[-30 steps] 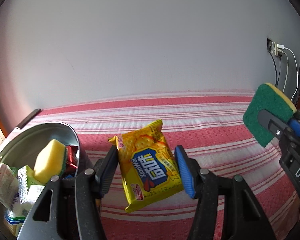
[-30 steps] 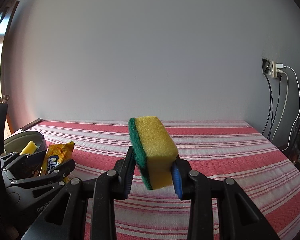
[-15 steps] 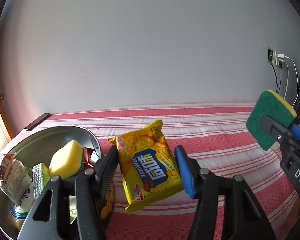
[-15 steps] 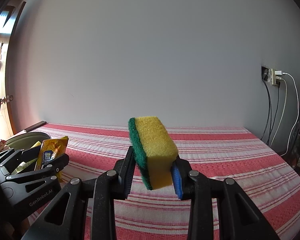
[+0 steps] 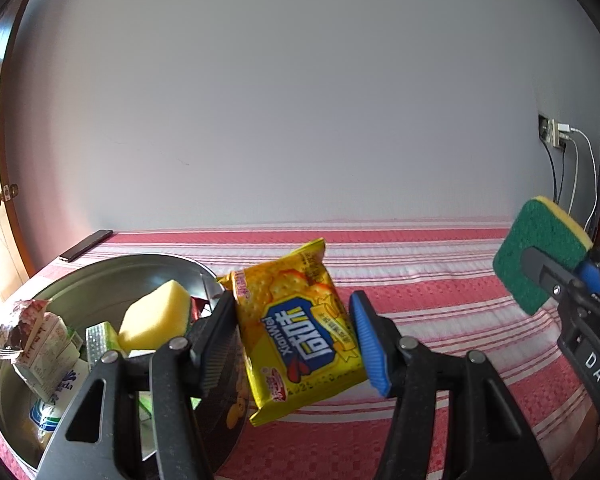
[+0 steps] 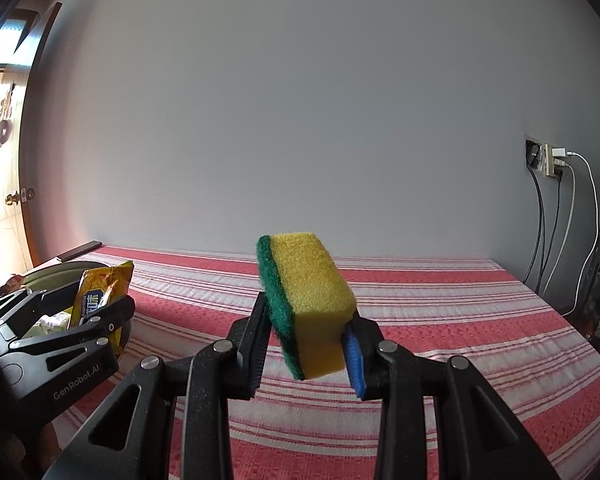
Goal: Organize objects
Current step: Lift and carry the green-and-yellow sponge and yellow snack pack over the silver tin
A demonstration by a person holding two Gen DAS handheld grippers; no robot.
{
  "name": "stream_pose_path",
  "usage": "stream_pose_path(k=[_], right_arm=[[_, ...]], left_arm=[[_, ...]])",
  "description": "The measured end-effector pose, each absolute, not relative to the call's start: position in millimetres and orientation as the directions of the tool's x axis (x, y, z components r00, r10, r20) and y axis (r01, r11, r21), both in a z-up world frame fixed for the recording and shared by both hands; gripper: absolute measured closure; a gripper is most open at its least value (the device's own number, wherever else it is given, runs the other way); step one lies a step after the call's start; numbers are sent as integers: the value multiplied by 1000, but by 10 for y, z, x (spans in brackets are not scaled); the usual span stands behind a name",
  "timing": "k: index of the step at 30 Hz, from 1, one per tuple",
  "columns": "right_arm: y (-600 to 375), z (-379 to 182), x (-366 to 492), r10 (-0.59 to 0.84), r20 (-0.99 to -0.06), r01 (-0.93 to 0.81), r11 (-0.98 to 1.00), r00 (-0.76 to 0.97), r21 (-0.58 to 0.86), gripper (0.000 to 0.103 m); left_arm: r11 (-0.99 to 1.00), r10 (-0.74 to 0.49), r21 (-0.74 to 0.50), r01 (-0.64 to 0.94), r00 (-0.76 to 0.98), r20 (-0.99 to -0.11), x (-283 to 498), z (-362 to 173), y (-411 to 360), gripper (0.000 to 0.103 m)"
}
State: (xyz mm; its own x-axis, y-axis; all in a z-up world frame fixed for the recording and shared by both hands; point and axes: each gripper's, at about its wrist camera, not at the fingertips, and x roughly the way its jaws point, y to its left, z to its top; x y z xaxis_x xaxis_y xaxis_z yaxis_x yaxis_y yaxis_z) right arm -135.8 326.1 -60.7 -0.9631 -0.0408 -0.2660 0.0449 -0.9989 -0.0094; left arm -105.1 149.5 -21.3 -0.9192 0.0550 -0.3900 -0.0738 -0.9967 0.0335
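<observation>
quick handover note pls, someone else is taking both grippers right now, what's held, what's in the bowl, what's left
Left gripper: shut on the yellow cracker packet, held in the air beside the metal bowl.
Right gripper: shut on the green-and-yellow sponge, held above the striped cloth.
Done: the bowl already holds a second sponge and several wrappers and packets.
Left: both held items are not yet put down; likely the bowl next.

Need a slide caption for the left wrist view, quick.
Left gripper holds a yellow cracker packet beside a filled metal bowl.
</observation>
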Motion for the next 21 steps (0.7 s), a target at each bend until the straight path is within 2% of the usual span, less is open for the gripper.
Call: stream_pose_path(k=[6,16,21], right_arm=[[3199,-606,-1317,-56,-264,62,-998,-963,-13,67],[3077,-611,-1291,-90,-270,98,-995,-959,-16,67],[2983,-613,-1295,-116,-275,128,-991,-954,-28,67]], left_arm=[[-997,57,36,-74,-935,-349,-927,-185,1469,46],[-999,43,14,-51,-939,-342,-824,-168,1364,46],[-999,18,35,-30,-951,-308,-670,-125,1312,46]])
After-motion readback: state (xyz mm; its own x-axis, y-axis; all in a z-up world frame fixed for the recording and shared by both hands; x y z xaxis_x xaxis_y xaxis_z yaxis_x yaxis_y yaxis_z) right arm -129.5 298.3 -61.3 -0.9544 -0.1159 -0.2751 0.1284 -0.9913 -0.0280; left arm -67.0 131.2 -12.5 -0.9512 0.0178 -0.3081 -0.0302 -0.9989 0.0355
